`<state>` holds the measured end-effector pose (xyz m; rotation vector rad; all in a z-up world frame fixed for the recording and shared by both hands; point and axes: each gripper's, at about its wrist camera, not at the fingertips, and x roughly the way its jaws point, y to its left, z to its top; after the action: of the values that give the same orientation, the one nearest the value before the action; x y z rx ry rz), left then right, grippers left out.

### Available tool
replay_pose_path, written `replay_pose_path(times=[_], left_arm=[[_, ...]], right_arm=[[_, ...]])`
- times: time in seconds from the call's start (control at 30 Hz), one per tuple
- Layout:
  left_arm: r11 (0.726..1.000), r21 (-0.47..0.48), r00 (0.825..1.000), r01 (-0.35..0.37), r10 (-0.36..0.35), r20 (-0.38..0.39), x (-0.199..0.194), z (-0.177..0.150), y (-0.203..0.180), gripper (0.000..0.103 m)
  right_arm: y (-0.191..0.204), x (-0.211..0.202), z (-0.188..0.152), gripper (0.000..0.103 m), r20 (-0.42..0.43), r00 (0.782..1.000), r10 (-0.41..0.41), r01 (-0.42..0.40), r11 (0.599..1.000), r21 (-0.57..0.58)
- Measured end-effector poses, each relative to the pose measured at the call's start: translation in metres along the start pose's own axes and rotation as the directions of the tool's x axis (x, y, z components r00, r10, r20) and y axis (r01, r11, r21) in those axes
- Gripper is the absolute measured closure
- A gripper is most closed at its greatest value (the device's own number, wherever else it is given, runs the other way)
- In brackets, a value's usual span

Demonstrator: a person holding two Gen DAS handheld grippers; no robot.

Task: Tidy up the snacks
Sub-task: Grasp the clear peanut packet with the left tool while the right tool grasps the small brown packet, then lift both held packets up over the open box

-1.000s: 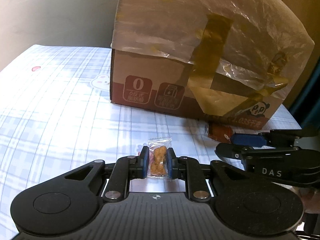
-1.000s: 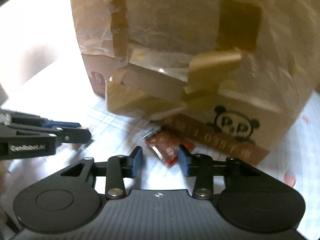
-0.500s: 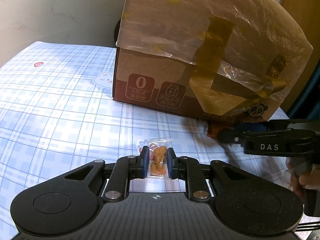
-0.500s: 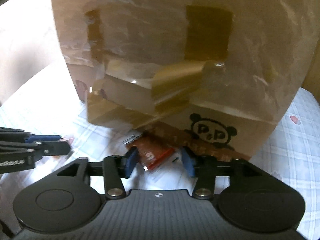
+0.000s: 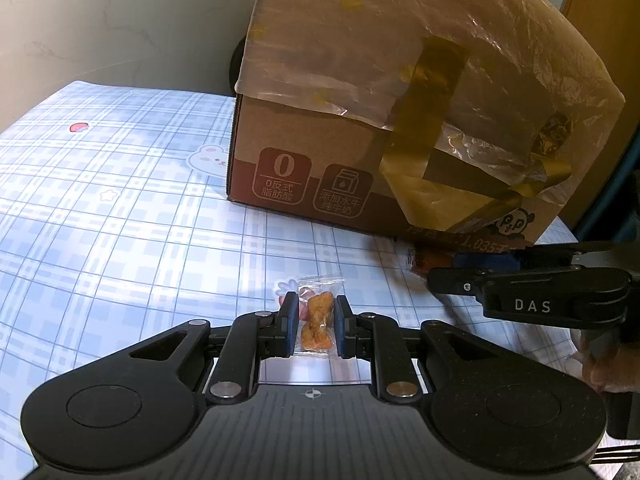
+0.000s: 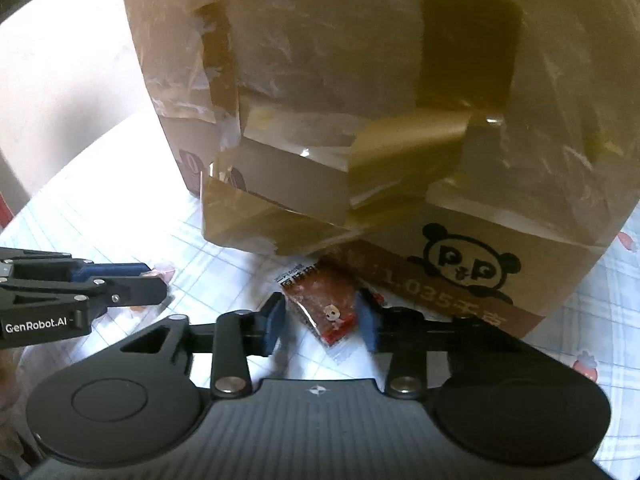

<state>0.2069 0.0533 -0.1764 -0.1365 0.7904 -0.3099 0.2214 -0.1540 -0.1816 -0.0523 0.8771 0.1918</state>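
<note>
- Surface: tablecloth (image 5: 120, 216), pale blue plaid, printed with a bunny face, a star and small pink strawberries. Flat, a few soft creases on the near right.
- Room: plain off-white wall (image 5: 120, 20) at far left; wooden panel (image 5: 600, 12) at far right behind the box. Left side of the right wrist view blown out by strong light.
- Cardboard box (image 5: 304, 148) at centre-far on the cloth, big, fills most of both views. Brown band with white icons along the base, panda logo on the right-hand face.
- Crinkled clear plastic sheet (image 5: 400, 40) draped over the box top and front, held by strips of brown tape (image 5: 432, 88); loose tape ends hang down toward the cloth.
- Left gripper (image 5: 316, 322) near centre, pinching a clear packet with an orange snack (image 5: 318, 320); pads pressed tight on both sides, packet low over the cloth, its far end poking past the fingertips.
- Right gripper (image 6: 322, 318) on the right, close under the box's lower edge; jaws closing around a red-brown snack packet (image 6: 320, 300) that lies tilted on the cloth.
- Packet's far end touching or just beside the box base; overhanging tape and plastic crowd the space above it.
- Contact between the right pads and that packet: cannot tell for certain; a narrow gap seems visible on each side.
</note>
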Motion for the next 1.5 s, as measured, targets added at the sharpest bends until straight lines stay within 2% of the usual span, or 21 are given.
replay_pose_path(times=[0.1, 0.2, 0.27, 0.3, 0.4, 0.6, 0.7, 0.8, 0.87, 0.9, 0.93, 1.1, 1.27, 1.37, 1.5], left_arm=[[1.0, -0.001, 1.0, 0.001, -0.001, 0.001, 0.0, -0.001, 0.0, 0.083], [1.0, 0.006, 1.0, -0.003, 0.003, 0.001, 0.001, -0.001, -0.002, 0.083], [1.0, 0.011, 1.0, -0.003, 0.003, 0.003, 0.001, -0.001, -0.002, 0.083], [1.0, 0.011, 1.0, -0.002, 0.002, 0.003, 0.001, -0.001, -0.002, 0.083], [1.0, 0.002, 1.0, 0.003, -0.003, 0.005, 0.001, -0.001, 0.0, 0.083], [1.0, 0.003, 1.0, 0.007, -0.007, 0.008, 0.002, -0.002, 0.001, 0.083], [1.0, -0.004, 1.0, 0.011, -0.011, 0.01, 0.002, -0.002, 0.001, 0.083], [1.0, -0.009, 1.0, 0.012, -0.012, 0.013, 0.003, -0.003, 0.001, 0.083], [1.0, -0.008, 1.0, 0.011, -0.011, 0.014, 0.003, -0.003, 0.001, 0.083], [1.0, -0.007, 1.0, 0.011, -0.011, 0.015, 0.003, -0.004, 0.001, 0.083], [1.0, -0.007, 1.0, 0.011, -0.011, 0.015, 0.003, -0.004, 0.001, 0.083], [1.0, -0.01, 1.0, 0.011, -0.011, 0.012, 0.003, -0.003, 0.0, 0.083], [1.0, -0.009, 1.0, 0.005, -0.004, 0.01, 0.003, -0.003, -0.002, 0.083], [1.0, -0.018, 1.0, 0.006, -0.006, 0.002, 0.002, -0.001, -0.001, 0.084], [1.0, -0.018, 1.0, 0.003, -0.003, -0.002, -0.001, -0.001, 0.0, 0.084]], right_arm=[[0.004, -0.008, -0.005, 0.091, 0.004, 1.0, 0.03, -0.03, 0.999, 0.04], [0.011, -0.01, -0.006, 0.094, 0.001, 1.0, 0.006, -0.006, 1.0, 0.019], [0.024, -0.007, -0.003, 0.094, -0.011, 0.999, -0.034, 0.033, 0.998, -0.062], [0.033, -0.005, -0.002, 0.094, -0.014, 0.998, -0.063, 0.061, 0.99, -0.127], [0.057, 0.0, -0.003, 0.08, -0.018, 0.996, -0.089, 0.082, 0.963, -0.257], [0.071, 0.005, -0.001, 0.066, 0.003, 0.992, -0.13, 0.124, 0.94, -0.319], [0.07, 0.007, 0.0, 0.066, 0.019, 0.983, -0.185, 0.18, 0.919, -0.35], [0.067, 0.008, -0.005, 0.066, 0.042, 0.978, -0.204, 0.204, 0.896, -0.394], [0.068, 0.008, -0.007, 0.073, 0.045, 0.982, -0.185, 0.187, 0.886, -0.424], [0.069, 0.006, -0.009, 0.092, 0.037, 0.984, -0.177, 0.175, 0.884, -0.433], [0.07, 0.006, -0.011, 0.094, 0.036, 0.984, -0.174, 0.172, 0.882, -0.439], [0.058, -0.01, -0.015, 0.098, 0.048, 0.993, -0.11, 0.12, 0.921, -0.37], [0.061, -0.026, -0.024, 0.098, 0.042, 0.997, -0.063, 0.074, 0.931, -0.358], [0.059, -0.04, -0.033, 0.098, 0.029, 0.999, -0.038, 0.045, 0.952, -0.302], [0.05, -0.061, -0.036, 0.098, 0.071, 0.997, -0.017, 0.032, 0.975, -0.22]])
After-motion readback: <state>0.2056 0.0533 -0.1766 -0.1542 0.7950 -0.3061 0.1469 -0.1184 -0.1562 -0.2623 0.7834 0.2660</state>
